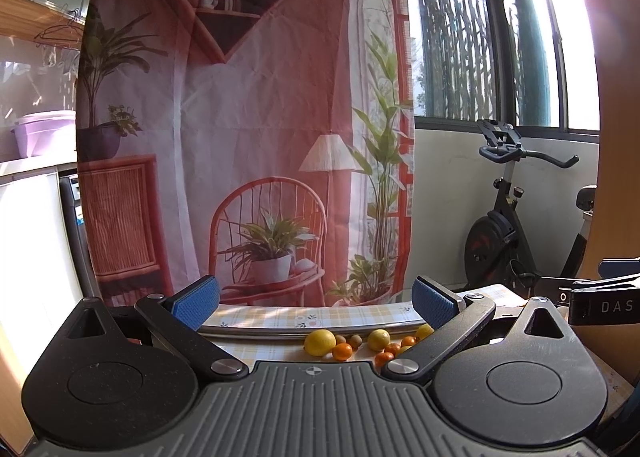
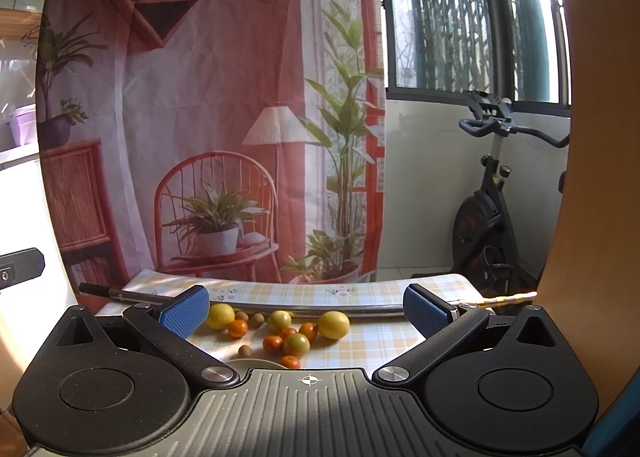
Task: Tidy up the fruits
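- Both tools are held level and back from the fruit. The left gripper (image 1: 316, 299) has its fingers spread wide with nothing between them, and the right gripper (image 2: 306, 311) is likewise wide apart and holds nothing.
- The step in hand looks like the first approach to a fruit. To do it well, pick one piece at the edge of the cluster, lower the fingers to either side of it and close slowly, so that the round neighbours are not nudged and set rolling.
- In the right wrist view the fruit lies on the checked surface (image 2: 380, 341), below and between the fingers. One lemon (image 2: 333, 324) sits right of centre and another lemon (image 2: 219, 315) is just beside the left finger.
- Small oranges (image 2: 273, 343) and a greenish fruit (image 2: 296, 344) bunch close together near the middle, some touching. Small brown fruits (image 2: 256, 320) lie just beyond them.
- A pale round rim (image 2: 248, 361), perhaps a plate or bowl, shows at the near edge of that view. What it is cannot be told.
- A metal rod (image 2: 280, 305) lies across the surface just beyond the fruit, so the fingers should stop short of it.
- In the left wrist view the cluster sits low and toward the right finger, so the right tool seems better placed.
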Demonstrator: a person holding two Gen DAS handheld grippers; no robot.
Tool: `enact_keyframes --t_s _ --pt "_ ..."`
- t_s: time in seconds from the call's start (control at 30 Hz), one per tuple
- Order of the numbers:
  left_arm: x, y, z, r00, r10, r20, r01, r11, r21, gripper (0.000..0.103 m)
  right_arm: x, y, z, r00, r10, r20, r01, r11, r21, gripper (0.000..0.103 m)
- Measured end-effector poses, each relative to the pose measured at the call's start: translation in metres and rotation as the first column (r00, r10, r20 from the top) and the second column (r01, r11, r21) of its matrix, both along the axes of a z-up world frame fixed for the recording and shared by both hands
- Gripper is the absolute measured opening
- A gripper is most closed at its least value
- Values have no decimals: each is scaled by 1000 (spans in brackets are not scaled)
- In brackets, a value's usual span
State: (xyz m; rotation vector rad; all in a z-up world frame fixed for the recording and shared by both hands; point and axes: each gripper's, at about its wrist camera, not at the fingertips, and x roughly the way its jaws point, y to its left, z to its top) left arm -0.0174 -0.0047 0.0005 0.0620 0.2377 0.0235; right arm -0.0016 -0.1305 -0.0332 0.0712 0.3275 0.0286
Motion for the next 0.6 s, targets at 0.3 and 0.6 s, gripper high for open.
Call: enact_keyframes --t_s 0.3,0.6 --pt "-2 0 1 1000 -1 6 1 1000 2 103 -2 -1 1 1000 -5 -1 5 1000 1 103" --pt "-7 2 1 1000 -7 17 7 1000 -4 103 -5 2 5 1000 -4 9 4 1000 -10 103"
